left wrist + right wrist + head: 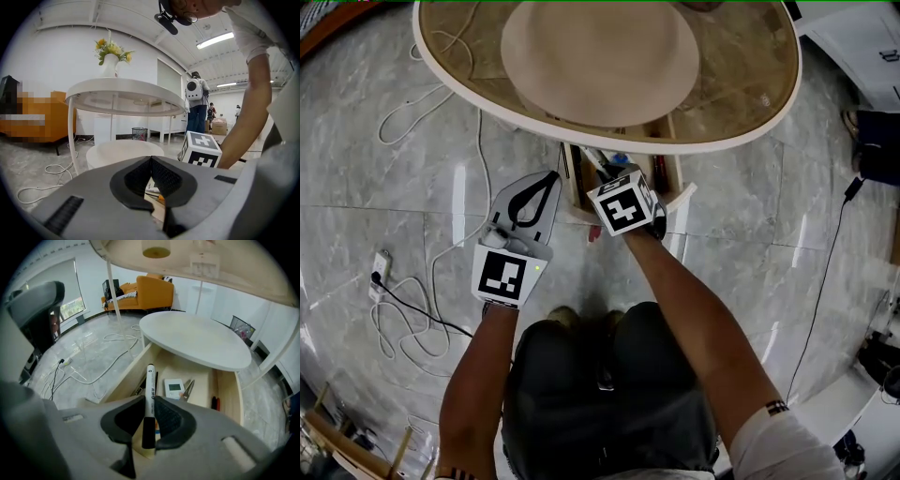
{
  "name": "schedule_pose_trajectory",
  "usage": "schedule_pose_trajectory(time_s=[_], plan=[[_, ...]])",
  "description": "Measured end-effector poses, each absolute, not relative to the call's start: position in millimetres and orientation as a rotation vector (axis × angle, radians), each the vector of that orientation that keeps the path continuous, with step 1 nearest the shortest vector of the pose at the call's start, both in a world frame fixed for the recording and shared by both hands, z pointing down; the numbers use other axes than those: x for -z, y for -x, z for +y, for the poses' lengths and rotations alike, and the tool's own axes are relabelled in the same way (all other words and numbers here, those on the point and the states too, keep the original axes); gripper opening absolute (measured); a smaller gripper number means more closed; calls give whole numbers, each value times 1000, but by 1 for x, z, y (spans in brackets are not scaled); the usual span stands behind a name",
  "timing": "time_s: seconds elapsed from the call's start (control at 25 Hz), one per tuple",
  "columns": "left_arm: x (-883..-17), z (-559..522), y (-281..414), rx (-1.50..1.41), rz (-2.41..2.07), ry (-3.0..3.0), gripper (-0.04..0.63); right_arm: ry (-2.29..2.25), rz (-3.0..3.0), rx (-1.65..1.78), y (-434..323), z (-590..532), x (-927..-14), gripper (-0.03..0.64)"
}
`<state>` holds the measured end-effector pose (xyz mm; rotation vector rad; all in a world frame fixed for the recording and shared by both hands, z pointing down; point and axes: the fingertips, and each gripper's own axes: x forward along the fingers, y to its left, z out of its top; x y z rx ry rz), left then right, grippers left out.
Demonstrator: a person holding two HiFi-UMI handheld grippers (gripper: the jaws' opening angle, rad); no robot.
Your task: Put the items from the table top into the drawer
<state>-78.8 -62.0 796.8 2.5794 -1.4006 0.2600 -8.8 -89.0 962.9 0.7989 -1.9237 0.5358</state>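
My right gripper [150,401] is shut on a white marker pen [150,385] with a black cap, held roughly upright over the open wooden drawer [123,380]. In the drawer lie a small white device with a screen [175,388], scissors [188,389] and a red pen [216,403]. In the head view the right gripper [614,178] points down into the drawer [677,187] under the round table [769,112]. My left gripper [551,178] hangs just left of the drawer, its tips touching with nothing between them [151,160].
A round lower shelf [600,56] sits above the drawer, under the glass top. A vase of flowers [110,61] stands on the table. Cables and a power strip [380,267] lie on the floor at the left. People [196,108] stand far off.
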Motion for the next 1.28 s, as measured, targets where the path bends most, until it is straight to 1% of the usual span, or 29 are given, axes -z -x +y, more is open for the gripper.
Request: schedule_pose_trajectory(time_s=[0.28, 0.36, 0.52, 0.64, 0.76, 0.8, 1.04, 1.28], plan=[[-802, -58, 86, -252, -1413, -2567, 0, -762, -1928, -543, 19, -85, -977, 76], [-800, -57, 87, -250, -1417, -2559, 0, -764, -1941, -549, 18, -83, -974, 99], [-791, -53, 84, -260, -1418, -2543, 0, -774, -2001, -511, 18, -81, -953, 102], [-778, -48, 78, -269, -1404, -2540, 0, -791, -2078, -450, 19, -77, -925, 67], [-764, -42, 74, -281, -1390, -2526, 0, -820, -2130, -416, 16, -70, -897, 8], [-759, -41, 73, -283, -1388, -2521, 0, -826, -2143, -411, 15, -68, -888, 2], [-716, -36, 67, -310, -1371, -2514, 0, -842, -2244, -410, 14, -52, -823, 2], [-649, -29, 57, -308, -1353, -2535, 0, -830, -2451, -401, 15, -33, -712, 2]])
